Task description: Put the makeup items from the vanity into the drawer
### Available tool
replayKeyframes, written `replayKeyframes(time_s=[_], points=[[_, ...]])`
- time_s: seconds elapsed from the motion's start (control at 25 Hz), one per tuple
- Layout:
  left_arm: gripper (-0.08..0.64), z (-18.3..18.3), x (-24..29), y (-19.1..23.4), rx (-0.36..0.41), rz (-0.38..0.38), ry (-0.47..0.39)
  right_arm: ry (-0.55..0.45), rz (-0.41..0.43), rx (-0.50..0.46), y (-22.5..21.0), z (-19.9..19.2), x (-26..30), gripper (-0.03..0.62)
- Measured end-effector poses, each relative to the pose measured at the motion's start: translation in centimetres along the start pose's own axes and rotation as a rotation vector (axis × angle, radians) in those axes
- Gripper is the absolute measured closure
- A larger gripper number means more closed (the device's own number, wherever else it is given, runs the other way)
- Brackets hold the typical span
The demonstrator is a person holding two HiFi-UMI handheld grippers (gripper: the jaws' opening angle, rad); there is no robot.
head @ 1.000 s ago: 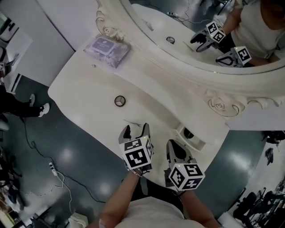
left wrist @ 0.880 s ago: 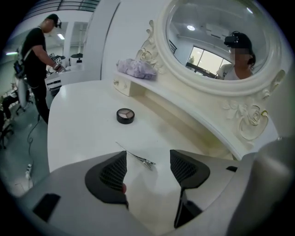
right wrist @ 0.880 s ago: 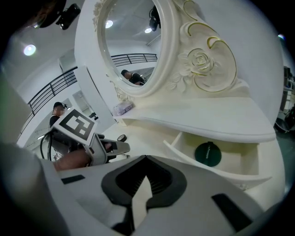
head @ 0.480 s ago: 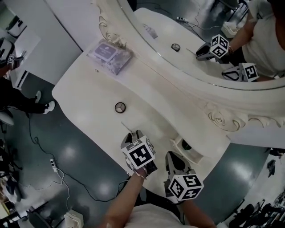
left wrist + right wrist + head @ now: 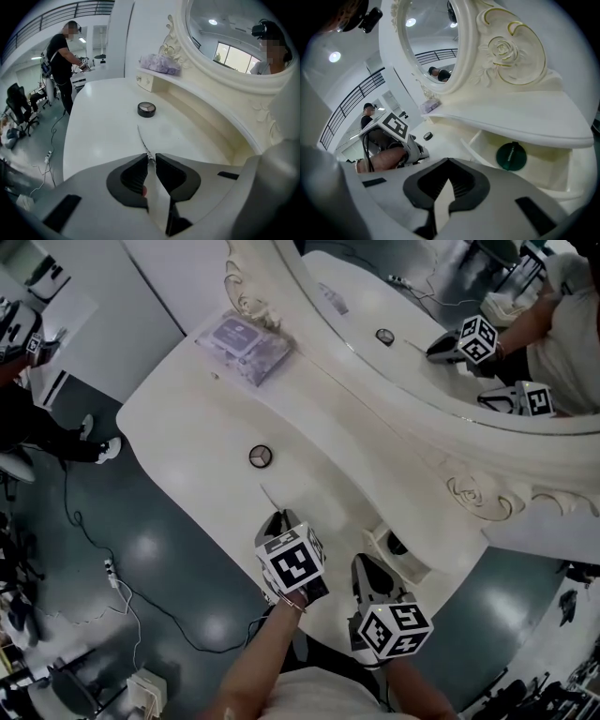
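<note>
A thin metal tool (image 5: 270, 496) (image 5: 141, 137) lies on the white vanity top (image 5: 187, 418). Its near end sits between the fingertips of my left gripper (image 5: 278, 519) (image 5: 151, 158). The jaws have just been closing and a narrow gap still shows beside the tool. A round black compact (image 5: 261, 457) (image 5: 146, 109) (image 5: 427, 136) rests just beyond it. My right gripper (image 5: 364, 563) (image 5: 447, 161) hovers shut and empty in front of the small open drawer (image 5: 377, 538) (image 5: 553, 164). A round green item (image 5: 397, 545) (image 5: 511, 156) lies inside.
A purple packet (image 5: 242, 342) (image 5: 159, 64) sits on the raised shelf at the vanity's far left. The ornate mirror frame (image 5: 469, 488) overhangs the drawer. A person (image 5: 61, 51) stands to the left, and cables (image 5: 112, 577) run across the floor.
My left gripper has sunk onto the near end of the thin tool and its jaws have narrowed from wide open. The right gripper has stayed by the drawer.
</note>
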State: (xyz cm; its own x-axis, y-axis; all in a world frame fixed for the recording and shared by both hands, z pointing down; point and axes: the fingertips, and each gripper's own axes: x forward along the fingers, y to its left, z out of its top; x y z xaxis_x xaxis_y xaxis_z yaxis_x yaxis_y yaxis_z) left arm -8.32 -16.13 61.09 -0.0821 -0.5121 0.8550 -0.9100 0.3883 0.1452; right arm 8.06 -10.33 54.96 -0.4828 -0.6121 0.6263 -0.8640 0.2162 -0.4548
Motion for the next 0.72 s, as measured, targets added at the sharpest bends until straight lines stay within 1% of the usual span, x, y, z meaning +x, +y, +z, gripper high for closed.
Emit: replayKeyframes(time_s=[0.16,0.24,0.44,0.72], points=[[0.498,-0.2,-0.3,0.4,-0.018,-0.051,0.001,-0.012,-0.005,-0.006,0.6,0.0,0.0,0.575],[0.499,-0.2,-0.9,0.6,-0.009,-0.076,-0.01,-0.021,-0.01,-0.01,1.0,0.1,0.0,0.575],[0.499,0.6,-2.8,1.2,0.074,-0.131,-0.063,-0.048,-0.028,-0.018,2.1,0.2,-0.1,0.575],[0.499,1.1,-6.0,2.0,0.139,-0.231,-0.112,-0.115,-0.071,-0.036,4.0,0.9,-1.6,0.575]])
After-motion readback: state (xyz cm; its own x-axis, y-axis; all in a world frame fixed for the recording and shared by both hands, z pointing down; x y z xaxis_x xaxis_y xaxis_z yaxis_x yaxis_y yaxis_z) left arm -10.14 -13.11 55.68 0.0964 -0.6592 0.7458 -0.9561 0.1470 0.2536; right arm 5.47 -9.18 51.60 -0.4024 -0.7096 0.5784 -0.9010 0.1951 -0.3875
